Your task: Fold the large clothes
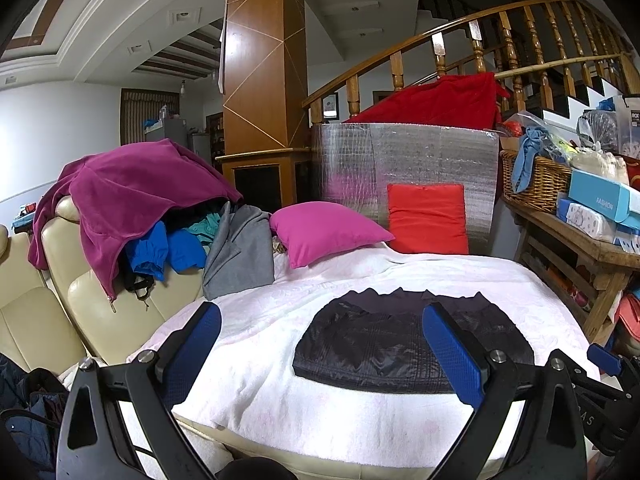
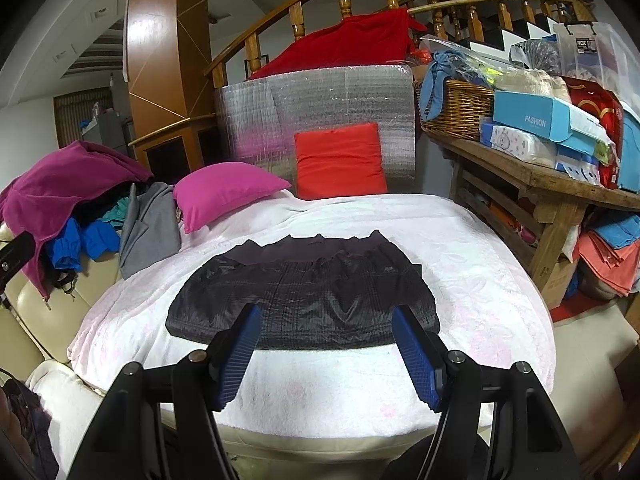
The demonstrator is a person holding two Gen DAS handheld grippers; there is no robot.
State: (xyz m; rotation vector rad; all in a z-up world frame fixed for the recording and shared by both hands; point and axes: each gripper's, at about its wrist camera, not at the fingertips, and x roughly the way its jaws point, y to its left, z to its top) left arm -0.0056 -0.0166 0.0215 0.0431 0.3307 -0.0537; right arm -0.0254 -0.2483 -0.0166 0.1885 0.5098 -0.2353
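Observation:
A dark quilted jacket (image 1: pixel 384 340) lies folded into a flat rectangle on the white-pink blanket (image 1: pixel 280 392); it also shows in the right wrist view (image 2: pixel 308 296). My left gripper (image 1: pixel 322 316) is open and empty, held above the blanket's near side with the jacket between and beyond its blue pads. My right gripper (image 2: pixel 326 318) is open and empty, hovering just before the jacket's near edge. Part of the right gripper shows at the right edge of the left wrist view (image 1: pixel 604 360).
A pile of clothes (image 1: pixel 136 204) under a magenta fleece sits on the cream sofa back (image 1: pixel 92 300) at left. A pink pillow (image 1: pixel 324 230) and red cushion (image 1: pixel 428 218) lie behind. A wooden bench (image 2: pixel 540 176) with a basket and boxes stands at right.

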